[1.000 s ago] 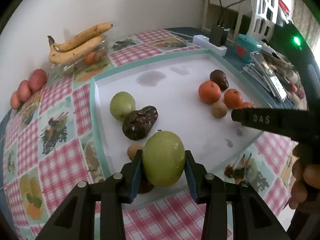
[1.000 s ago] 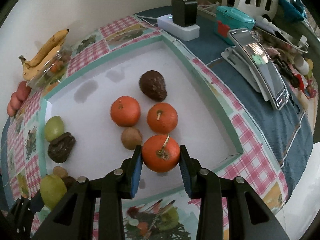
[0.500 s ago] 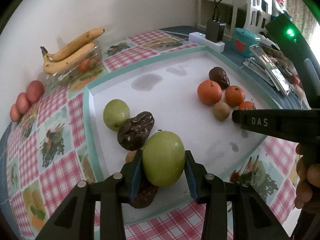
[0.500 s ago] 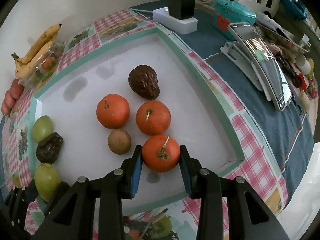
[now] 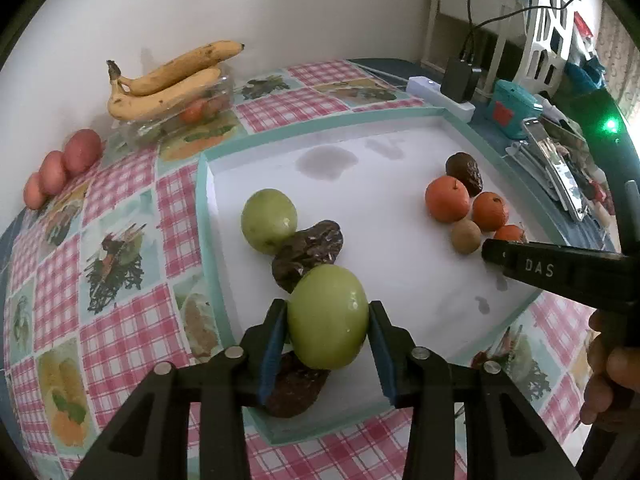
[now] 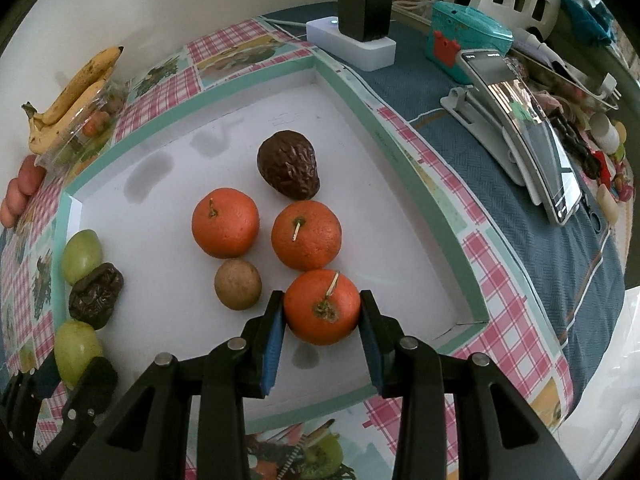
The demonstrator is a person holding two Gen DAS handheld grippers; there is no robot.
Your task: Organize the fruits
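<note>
My left gripper [image 5: 328, 322] is shut on a green apple [image 5: 327, 316], held over the near left corner of the white tray [image 5: 208, 184]. Just beyond it lie a dark wrinkled avocado [image 5: 306, 254] and a second green apple [image 5: 269, 220]; another dark fruit [image 5: 294, 386] lies under the jaws. My right gripper [image 6: 322, 308] is shut on an orange [image 6: 322, 306] close to the tray floor, beside two oranges [image 6: 225, 222] [image 6: 306, 234], a brown kiwi [image 6: 238, 284] and a dark avocado [image 6: 288, 164]. The left gripper shows at the lower left in the right wrist view [image 6: 76, 354].
Bananas [image 5: 168, 84] lie on a clear box at the back left, with red fruits [image 5: 60, 164] by the wall. A power strip with charger [image 6: 352, 40], a teal box [image 6: 468, 38] and a phone on a stand [image 6: 524, 128] sit right of the tray.
My left gripper has carried the green apple forward and slightly left, near the dark avocado. My right gripper has advanced with the orange toward the other oranges and lowered.
</note>
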